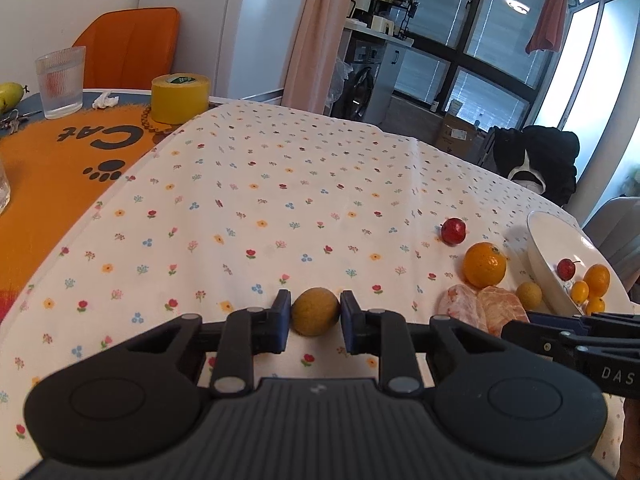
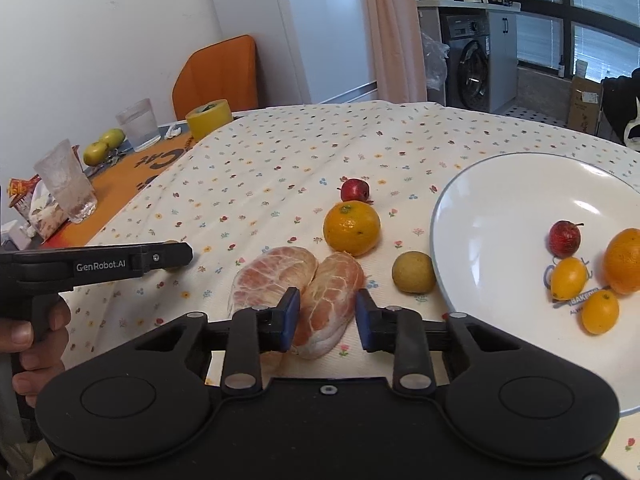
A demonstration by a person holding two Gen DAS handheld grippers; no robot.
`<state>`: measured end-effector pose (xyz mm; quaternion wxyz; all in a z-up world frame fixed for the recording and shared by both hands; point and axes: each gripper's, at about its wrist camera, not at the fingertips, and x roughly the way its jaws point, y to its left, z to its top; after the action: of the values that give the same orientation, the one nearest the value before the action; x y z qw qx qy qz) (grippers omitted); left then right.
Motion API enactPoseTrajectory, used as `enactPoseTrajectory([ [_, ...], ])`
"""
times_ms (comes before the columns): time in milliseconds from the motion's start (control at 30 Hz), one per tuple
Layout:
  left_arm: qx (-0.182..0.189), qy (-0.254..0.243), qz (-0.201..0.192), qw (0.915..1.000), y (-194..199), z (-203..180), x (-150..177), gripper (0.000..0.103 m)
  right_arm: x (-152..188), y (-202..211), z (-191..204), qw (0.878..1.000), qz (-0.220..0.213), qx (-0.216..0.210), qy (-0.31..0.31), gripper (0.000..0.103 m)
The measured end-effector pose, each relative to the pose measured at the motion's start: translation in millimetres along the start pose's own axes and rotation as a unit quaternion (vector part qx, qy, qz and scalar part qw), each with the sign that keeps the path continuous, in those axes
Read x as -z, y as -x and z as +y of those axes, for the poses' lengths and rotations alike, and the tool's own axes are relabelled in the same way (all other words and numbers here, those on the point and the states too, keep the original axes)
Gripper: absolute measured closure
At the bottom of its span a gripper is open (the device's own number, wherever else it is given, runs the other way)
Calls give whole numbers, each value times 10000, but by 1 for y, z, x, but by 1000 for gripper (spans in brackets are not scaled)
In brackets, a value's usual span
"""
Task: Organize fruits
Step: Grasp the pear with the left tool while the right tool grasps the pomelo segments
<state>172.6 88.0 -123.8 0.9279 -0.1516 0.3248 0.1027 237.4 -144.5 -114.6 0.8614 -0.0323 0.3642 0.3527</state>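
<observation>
On the flower-printed cloth of the table (image 1: pixel 280 184), the left tongs (image 1: pixel 315 314) pinch a round, matte yellow-brown fruit (image 1: pixel 315 312), while the right tongs (image 2: pixel 328 318) stand spread around a peeled, veined pomelo segment (image 2: pixel 330 300).

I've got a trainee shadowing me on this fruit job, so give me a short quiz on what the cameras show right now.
1. True or false: the plate is empty.
2. What sits between the pads of the left gripper? A) a red fruit B) a brown fruit C) an orange
3. Fill in: the right gripper straddles one of ___ peeled pieces on the cloth.
Key: 1 false; 2 B; 3 two.
</observation>
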Motion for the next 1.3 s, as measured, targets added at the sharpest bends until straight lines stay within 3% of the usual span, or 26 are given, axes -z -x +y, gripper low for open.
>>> enactPoseTrajectory([
  [167,82,-37,17,10000,7,-6,5,79,5,5,1,10000,17,24,84,77],
  [367,86,-30,-8,10000,15,-8,8,79,8,14,2,9991,-33,371,216,78],
  [467,107,-21,-16,9999,17,-9,8,79,7,15,3,9996,16,234,164,79],
  [900,149,57,-70,9998,23,3,7,79,3,-6,17,9986,179,421,279,61],
  [1167,167,162,-103,9997,26,13,8,79,0,-15,26,9962,213,684,499,61],
  [1300,177,194,-113,9996,29,16,9,79,0,-15,29,9945,194,800,645,70],
])
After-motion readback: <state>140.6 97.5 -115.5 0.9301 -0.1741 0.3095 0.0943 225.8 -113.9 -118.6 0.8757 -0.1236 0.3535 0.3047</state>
